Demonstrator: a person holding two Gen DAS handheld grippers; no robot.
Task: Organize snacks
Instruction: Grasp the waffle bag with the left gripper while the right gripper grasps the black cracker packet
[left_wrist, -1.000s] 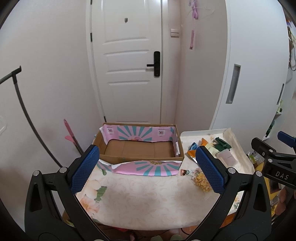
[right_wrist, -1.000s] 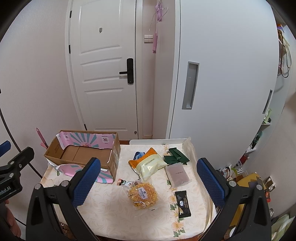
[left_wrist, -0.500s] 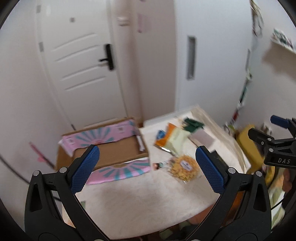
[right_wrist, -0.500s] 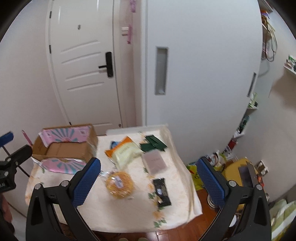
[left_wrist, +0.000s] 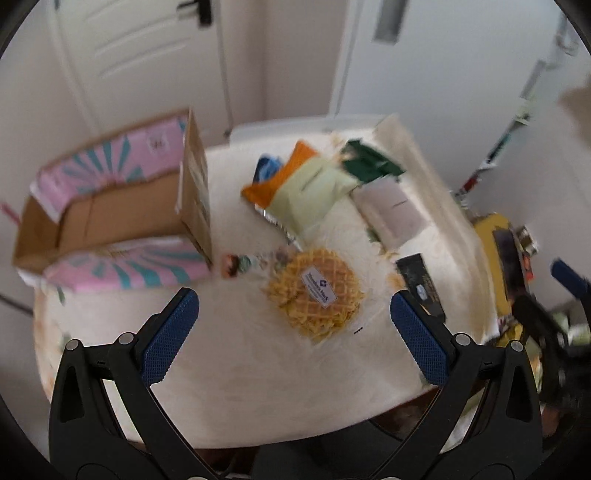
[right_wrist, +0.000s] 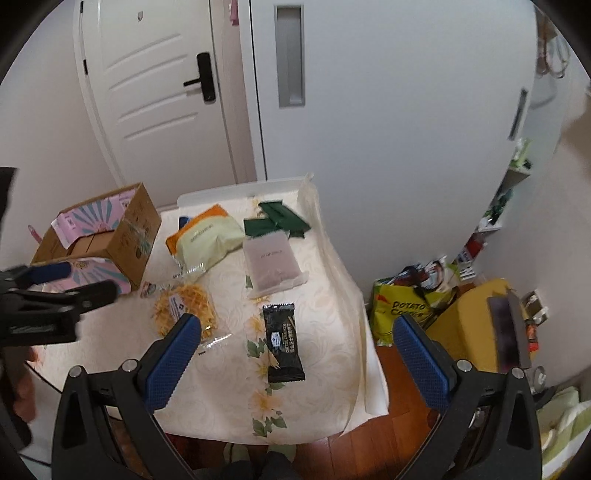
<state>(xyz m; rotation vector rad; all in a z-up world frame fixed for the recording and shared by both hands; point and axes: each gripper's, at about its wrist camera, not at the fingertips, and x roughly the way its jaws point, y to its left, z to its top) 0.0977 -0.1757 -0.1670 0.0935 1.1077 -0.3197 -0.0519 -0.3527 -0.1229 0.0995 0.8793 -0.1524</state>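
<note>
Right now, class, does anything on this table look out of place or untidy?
Yes. The snacks lie scattered beside the cardboard box rather than in it: the waffle pack, the black bar, and the pale bag overlapping an orange one. Nothing looks spilled.

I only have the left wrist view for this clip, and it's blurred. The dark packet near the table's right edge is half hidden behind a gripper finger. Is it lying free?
Observer: Yes. The right wrist view shows the whole black packet lying flat on the table, apart from the other snacks, with nothing touching it.
Operator: Is the right gripper holding anything?
Observer: No. The right gripper is open and empty.
Operator: Anything on the floor past the table?
Observer: A yellow bag printed POTATO sits on the floor to the table's right.
</note>
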